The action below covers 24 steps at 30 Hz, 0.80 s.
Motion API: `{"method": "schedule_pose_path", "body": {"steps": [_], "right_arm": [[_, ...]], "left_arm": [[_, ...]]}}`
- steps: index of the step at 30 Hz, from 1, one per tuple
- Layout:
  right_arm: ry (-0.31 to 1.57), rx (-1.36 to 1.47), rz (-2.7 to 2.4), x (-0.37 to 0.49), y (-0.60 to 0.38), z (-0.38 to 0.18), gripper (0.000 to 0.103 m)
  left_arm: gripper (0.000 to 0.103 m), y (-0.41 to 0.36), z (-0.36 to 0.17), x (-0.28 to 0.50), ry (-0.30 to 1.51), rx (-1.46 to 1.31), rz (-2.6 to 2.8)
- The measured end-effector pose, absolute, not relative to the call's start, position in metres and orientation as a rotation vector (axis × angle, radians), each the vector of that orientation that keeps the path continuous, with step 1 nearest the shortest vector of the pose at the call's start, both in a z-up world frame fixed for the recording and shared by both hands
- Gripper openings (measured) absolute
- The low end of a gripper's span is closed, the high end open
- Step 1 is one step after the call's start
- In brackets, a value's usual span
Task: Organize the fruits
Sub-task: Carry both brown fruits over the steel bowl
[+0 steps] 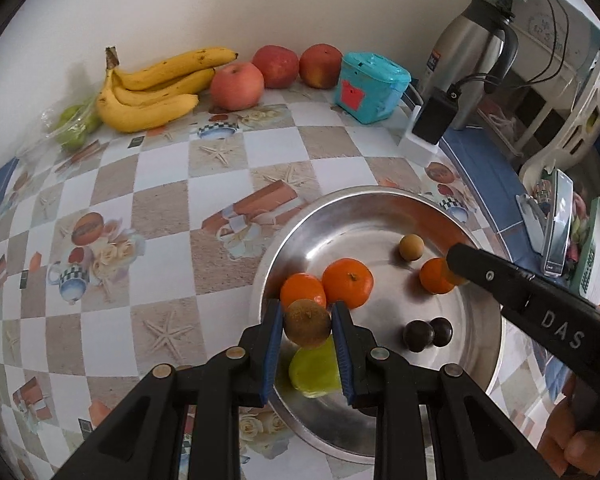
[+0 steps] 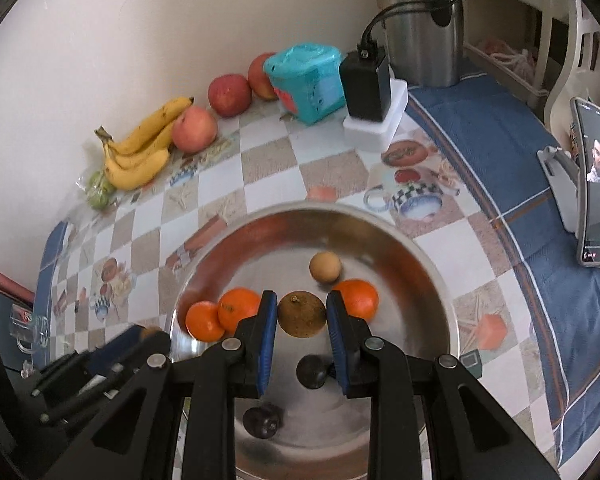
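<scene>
A steel bowl (image 1: 380, 194) (image 2: 300, 211) stands on the checked tablecloth. In it lie three tangerines (image 1: 348, 282) (image 2: 239, 307), a small tan fruit (image 1: 411, 246) (image 2: 325, 266), two dark purple fruits (image 1: 427, 334) (image 2: 312, 371) and a green fruit (image 1: 314, 372). My left gripper (image 1: 306, 306) is shut on a round brown fruit (image 1: 307, 323), held over the bowl's near left side. My right gripper (image 2: 301, 298) is shut on a second brown fruit (image 2: 302, 314) above the bowl's middle. In the left wrist view the right gripper (image 1: 454, 266) reaches in from the right, over a tangerine.
Along the back wall lie bananas (image 1: 156, 88) (image 2: 140, 148), three apples (image 1: 237, 85) (image 2: 194, 129), bagged green fruit (image 1: 74, 126) and a teal box (image 1: 370, 86) (image 2: 306, 80). A black adapter (image 1: 436, 114) (image 2: 366, 86), a steel kettle (image 1: 470, 60) and a phone on a stand (image 2: 594, 184) stand to the right.
</scene>
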State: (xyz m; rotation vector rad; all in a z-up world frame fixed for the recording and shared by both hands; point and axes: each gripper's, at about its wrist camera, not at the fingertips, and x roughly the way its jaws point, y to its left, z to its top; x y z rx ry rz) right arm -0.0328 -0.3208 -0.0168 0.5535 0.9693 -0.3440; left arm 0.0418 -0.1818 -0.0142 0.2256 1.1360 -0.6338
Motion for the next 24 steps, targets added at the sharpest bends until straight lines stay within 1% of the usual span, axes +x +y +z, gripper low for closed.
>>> {"method": "schedule_pose_path", "body": {"steps": [7, 20, 24], "right_arm": [[0.962, 0.529, -0.325, -0.027, -0.317, -0.019, 0.026], [1.063, 0.477, -0.297, -0.015, -0.302, -0.042, 0.027], [1.076, 0.471, -0.296, -0.014, -0.300, -0.044, 0.027]], "left_arm": [[0.027, -0.180, -0.023, 0.047, 1.162, 0.221, -0.613], [0.027, -0.174, -0.038, 0.055, 1.231, 0.193, -0.569], [0.028, -0.173, -0.037, 0.055, 1.227, 0.196, -0.562]]}}
